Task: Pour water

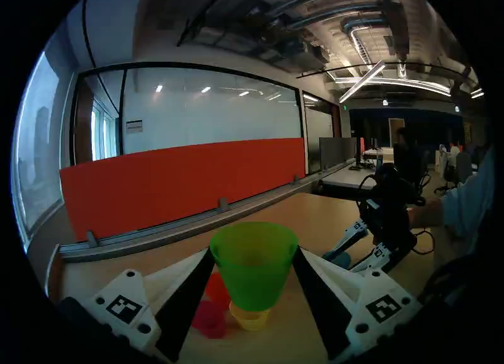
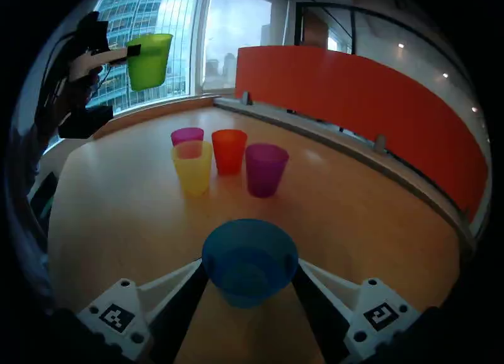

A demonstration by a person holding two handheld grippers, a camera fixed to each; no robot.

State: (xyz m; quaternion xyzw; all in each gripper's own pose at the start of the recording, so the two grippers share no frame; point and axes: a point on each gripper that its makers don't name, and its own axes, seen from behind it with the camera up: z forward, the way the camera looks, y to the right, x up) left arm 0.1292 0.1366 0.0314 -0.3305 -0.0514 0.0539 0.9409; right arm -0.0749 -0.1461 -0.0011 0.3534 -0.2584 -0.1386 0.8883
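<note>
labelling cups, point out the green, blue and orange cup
green cup (image 1: 254, 266), left gripper view, on its front wall
blue cup (image 2: 249, 263), right gripper view, on its inside
orange cup (image 2: 229, 152), right gripper view, on its side wall

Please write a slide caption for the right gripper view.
Right claw grips a blue cup; four colored cups stand ahead.

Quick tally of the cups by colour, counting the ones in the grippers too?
green cup: 1
blue cup: 1
yellow cup: 1
orange cup: 1
purple cup: 1
pink cup: 1
Total: 6 cups
</note>
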